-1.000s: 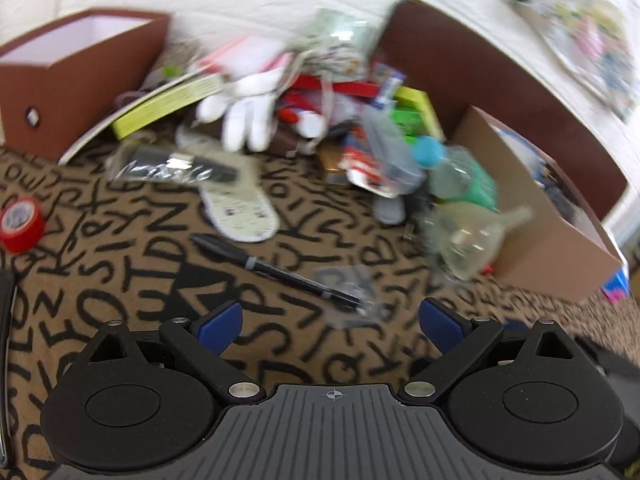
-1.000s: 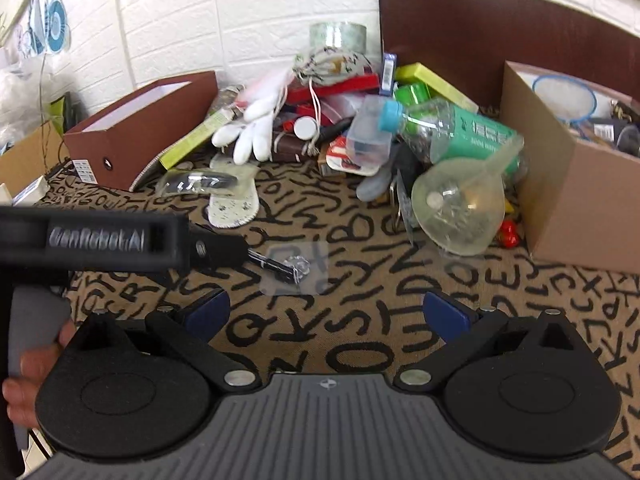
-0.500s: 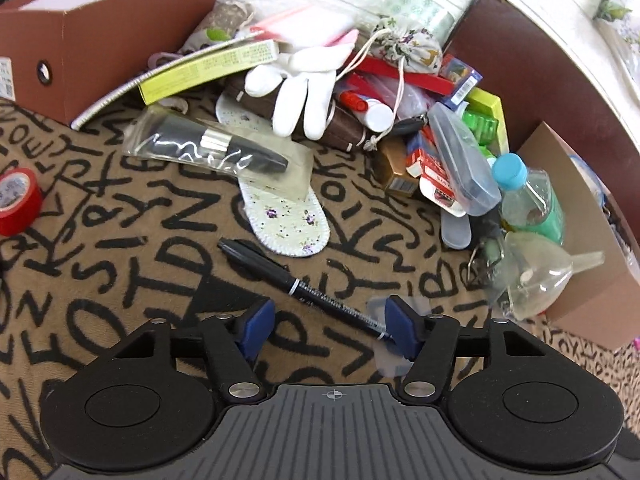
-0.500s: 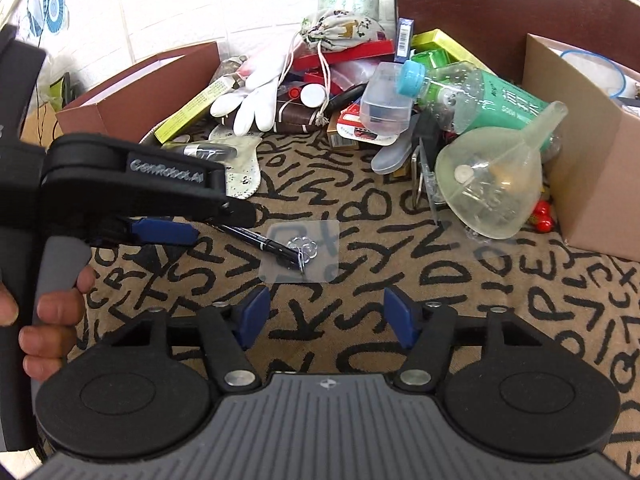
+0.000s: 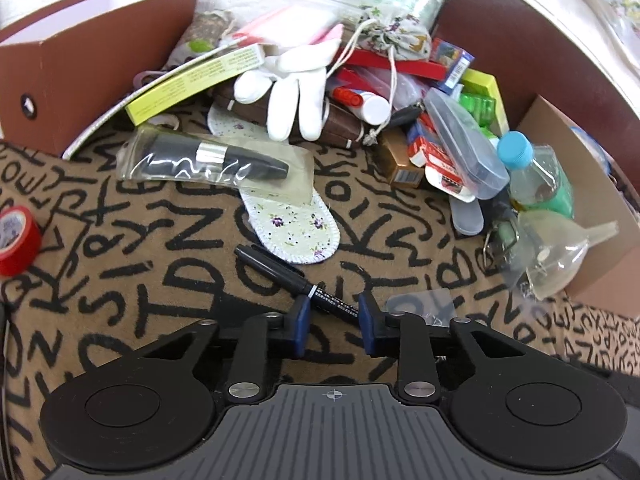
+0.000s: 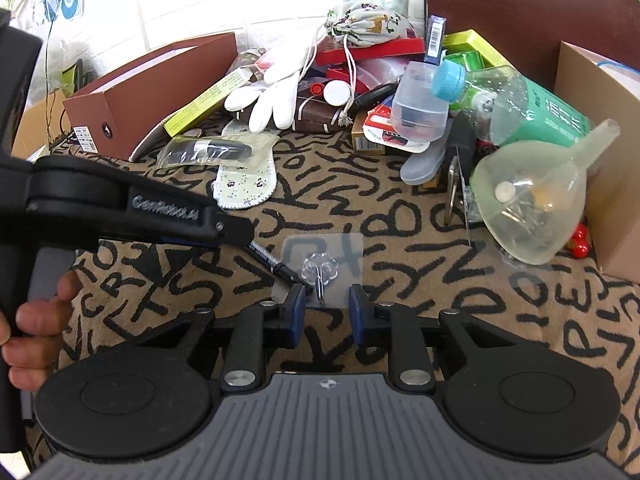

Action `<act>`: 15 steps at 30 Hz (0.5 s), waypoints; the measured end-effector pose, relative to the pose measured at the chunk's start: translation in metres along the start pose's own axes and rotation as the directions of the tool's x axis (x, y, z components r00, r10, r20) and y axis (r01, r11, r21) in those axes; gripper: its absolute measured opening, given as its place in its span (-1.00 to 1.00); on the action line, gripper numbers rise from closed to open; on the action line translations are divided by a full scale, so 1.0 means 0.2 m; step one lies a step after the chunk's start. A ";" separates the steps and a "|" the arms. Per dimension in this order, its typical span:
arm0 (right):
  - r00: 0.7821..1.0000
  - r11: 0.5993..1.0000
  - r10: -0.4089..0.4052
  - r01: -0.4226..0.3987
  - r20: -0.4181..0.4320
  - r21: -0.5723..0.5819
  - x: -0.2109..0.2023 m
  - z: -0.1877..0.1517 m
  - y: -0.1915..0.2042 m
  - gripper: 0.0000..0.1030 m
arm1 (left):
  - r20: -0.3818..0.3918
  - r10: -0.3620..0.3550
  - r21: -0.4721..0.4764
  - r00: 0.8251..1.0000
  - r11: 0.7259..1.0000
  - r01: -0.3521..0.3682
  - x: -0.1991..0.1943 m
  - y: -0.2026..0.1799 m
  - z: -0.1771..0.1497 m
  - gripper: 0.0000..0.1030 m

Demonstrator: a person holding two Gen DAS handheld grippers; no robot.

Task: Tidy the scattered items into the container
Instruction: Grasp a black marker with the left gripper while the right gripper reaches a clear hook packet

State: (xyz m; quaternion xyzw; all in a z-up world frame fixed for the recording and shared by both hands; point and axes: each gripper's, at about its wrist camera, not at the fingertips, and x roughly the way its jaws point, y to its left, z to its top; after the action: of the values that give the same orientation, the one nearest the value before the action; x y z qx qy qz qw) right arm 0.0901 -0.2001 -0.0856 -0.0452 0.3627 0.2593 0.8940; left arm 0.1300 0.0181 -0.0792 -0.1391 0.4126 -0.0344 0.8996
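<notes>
Clutter covers the lettered cloth [image 5: 168,240], so the tidying looks barely begun. A glove [image 5: 288,88], insole [image 5: 292,228], bagged brush [image 5: 212,160], bottle [image 5: 536,176], funnel [image 5: 560,256] and red tape [image 5: 16,240] all lie loose, piled from 11 to 2 o'clock in the left wrist view. The cardboard box [image 5: 592,200] at 3 o'clock holds a few things (what exactly is hard to tell); the brown box [image 5: 80,72] at 10 o'clock shows only its pale inside.

The left gripper [image 5: 333,314] is closing with the pen [image 5: 296,280] between its jaws, the pads not clearly pressing yet. The right gripper [image 6: 326,308] is closing too, astride the metal hook of the clear sticker hook [image 6: 320,268], which lies flat on the cloth just ahead at 12 o'clock; no firm grip shows. Both items remain on the cloth, neither lifted, and nearly everything else waits.
</notes>
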 end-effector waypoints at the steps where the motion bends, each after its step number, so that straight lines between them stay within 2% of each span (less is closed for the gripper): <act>1: 1.000 1.000 0.003 -0.003 0.002 -0.001 0.01 0.00 0.00 -0.57 | -0.006 -0.008 0.013 1.000 1.000 0.009 0.00 0.00 0.01 -0.59; 3: 1.000 1.000 0.014 -0.014 -0.001 -0.002 0.02 0.01 0.00 -0.82 | -0.018 -0.026 0.045 1.000 0.999 0.026 0.01 0.01 0.02 -0.60; 4: 1.000 1.000 0.019 -0.019 -0.004 -0.005 0.02 0.01 0.00 -0.86 | -0.025 -0.036 0.058 0.999 0.998 0.037 0.01 0.01 0.02 -0.61; 8: 0.998 0.998 0.059 -0.059 -0.014 -0.025 0.00 0.00 0.02 -0.90 | -0.056 -0.082 0.066 0.995 0.994 0.086 0.01 0.01 0.02 -0.83; 10: 0.995 0.995 0.094 -0.095 -0.015 -0.030 -0.02 -0.01 0.04 -0.92 | -0.059 -0.068 0.054 0.996 0.996 0.071 0.00 0.01 0.01 -0.78; 11: 0.995 0.995 0.096 -0.097 -0.013 -0.036 -0.03 -0.01 0.04 -0.92 | -0.055 -0.059 0.039 0.997 0.997 0.061 0.00 0.01 0.01 -0.38; 14: 0.997 0.996 0.078 -0.078 -0.005 -0.049 -0.04 0.00 0.04 -0.90 | -0.034 -0.035 -0.063 0.999 0.997 0.033 -0.02 0.04 0.02 0.05; 15: 0.998 0.996 0.065 -0.065 0.000 -0.053 -0.04 0.00 0.04 -0.86 | -0.034 -0.042 -0.088 0.999 0.995 0.038 -0.02 0.05 0.02 0.07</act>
State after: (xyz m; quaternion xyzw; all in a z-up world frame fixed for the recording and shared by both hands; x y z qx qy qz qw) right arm 0.0817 -0.1971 -0.0795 -0.0569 0.3563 0.2980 0.8837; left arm 0.1305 0.0295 -0.0766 -0.1858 0.4267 -0.0368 0.8843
